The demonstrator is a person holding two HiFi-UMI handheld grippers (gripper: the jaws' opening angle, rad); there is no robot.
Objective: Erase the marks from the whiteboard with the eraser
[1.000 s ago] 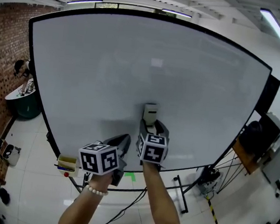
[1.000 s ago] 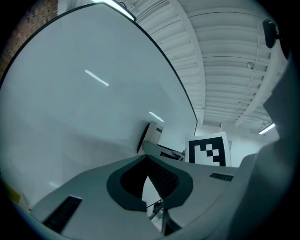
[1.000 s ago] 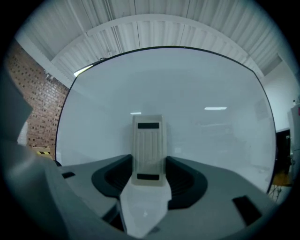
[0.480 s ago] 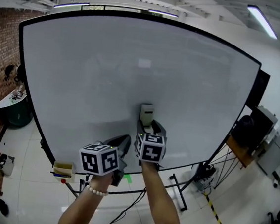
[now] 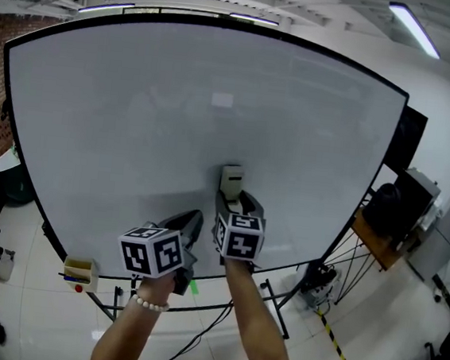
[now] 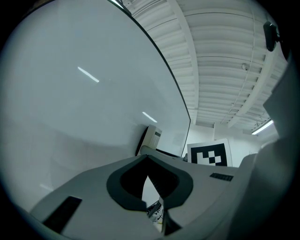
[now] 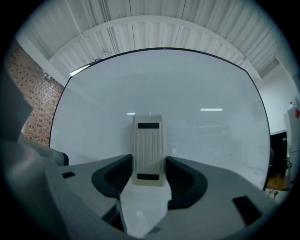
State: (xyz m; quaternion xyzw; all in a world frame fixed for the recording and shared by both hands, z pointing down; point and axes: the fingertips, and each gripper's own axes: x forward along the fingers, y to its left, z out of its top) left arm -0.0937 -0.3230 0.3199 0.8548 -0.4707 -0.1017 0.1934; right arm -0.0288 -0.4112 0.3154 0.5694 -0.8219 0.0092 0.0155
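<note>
At the far left, low beside the board's stand, we see a small tan box that plays no part here. The whiteboard fills most of the head view. Its surface reads as an even pale grey, and we can make out no written marks on it, only ceiling-light reflections and perhaps a faint haze.

Moving right, our left gripper hangs low before the board's bottom edge. Its jaws are drawn together with nothing between them, so it is idle.

Just beside it, our right gripper is clamped on the lower end of the eraser. This cream block stands upright, and its pad appears to lie flat against the lower middle of the board.

Further right, dark equipment stands past the board's frame.

We judge the erasing to be done, or very nearly. If anything is left, it is a last pass over residue too faint for us to confirm, then setting the eraser down.
</note>
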